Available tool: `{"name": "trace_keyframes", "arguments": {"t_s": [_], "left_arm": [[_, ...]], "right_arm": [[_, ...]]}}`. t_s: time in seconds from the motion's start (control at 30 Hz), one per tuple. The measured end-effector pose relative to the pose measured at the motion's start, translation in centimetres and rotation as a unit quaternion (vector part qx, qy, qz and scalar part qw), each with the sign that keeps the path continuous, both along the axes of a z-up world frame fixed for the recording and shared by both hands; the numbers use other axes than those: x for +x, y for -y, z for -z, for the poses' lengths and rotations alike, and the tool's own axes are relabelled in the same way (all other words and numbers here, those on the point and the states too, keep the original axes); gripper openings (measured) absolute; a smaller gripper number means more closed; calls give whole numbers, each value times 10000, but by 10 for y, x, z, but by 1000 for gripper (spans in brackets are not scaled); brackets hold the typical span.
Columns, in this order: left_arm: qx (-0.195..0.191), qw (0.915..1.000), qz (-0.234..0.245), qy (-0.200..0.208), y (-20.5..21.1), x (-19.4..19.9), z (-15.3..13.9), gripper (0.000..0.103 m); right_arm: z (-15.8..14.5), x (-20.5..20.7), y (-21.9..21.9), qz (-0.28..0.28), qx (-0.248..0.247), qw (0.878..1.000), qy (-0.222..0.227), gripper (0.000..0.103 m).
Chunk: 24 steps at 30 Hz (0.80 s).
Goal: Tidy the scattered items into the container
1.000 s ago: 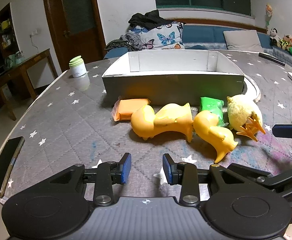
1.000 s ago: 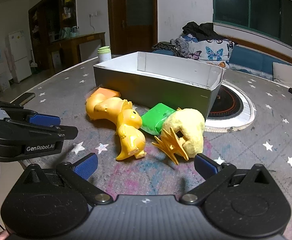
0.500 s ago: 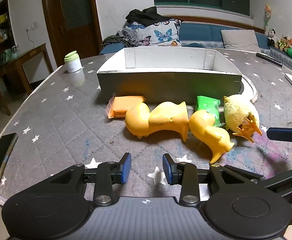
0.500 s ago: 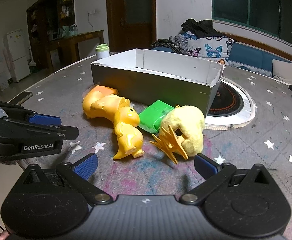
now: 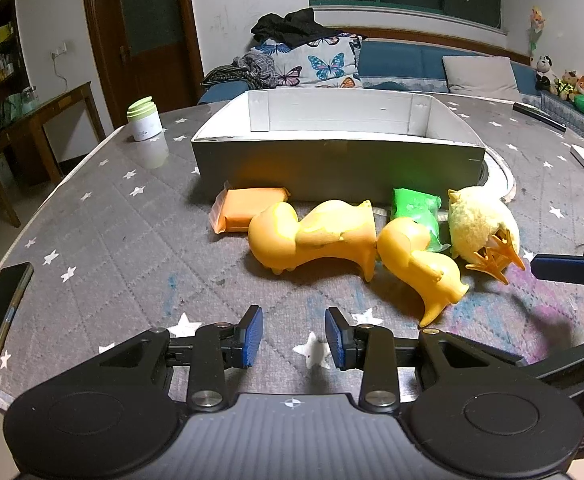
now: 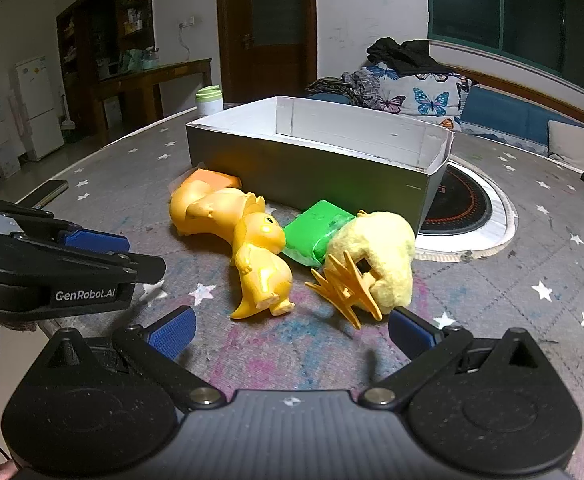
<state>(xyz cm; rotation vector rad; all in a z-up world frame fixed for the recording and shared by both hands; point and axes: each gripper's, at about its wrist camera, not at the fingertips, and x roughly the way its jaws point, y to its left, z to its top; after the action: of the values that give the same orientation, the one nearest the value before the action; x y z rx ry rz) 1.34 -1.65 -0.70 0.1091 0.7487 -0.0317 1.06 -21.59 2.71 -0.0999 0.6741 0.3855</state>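
Toys (image 6: 261,256) beside box (image 6: 312,172) | left tool (image 5: 294,336) "GenRobot.AI", parted, empty | right tool (image 6: 292,334) wide, empty

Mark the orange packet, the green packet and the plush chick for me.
orange packet (image 5: 247,207): left wrist view, middle of its top face.
green packet (image 6: 315,230): right wrist view, centre of its top face.
plush chick (image 6: 380,242): right wrist view, fuzzy yellow body.

I see an open grey box (image 5: 338,164), white inside. Along its near wall lie an orange packet (image 5: 247,209), two toppled orange dinosaur toys (image 5: 316,236) (image 5: 422,264), a green packet (image 5: 416,210) and a yellow plush chick (image 5: 480,226).
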Motion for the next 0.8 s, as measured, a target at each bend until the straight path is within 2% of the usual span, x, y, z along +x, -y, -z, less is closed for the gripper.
{"name": "trace_keyframes", "arguments": {"t_s": [0.8], "left_arm": [[0,9999,7,-161,1,9,3,38]], "right_arm": [[-1,4,-4,-106,-26,9999,9,103]]}}
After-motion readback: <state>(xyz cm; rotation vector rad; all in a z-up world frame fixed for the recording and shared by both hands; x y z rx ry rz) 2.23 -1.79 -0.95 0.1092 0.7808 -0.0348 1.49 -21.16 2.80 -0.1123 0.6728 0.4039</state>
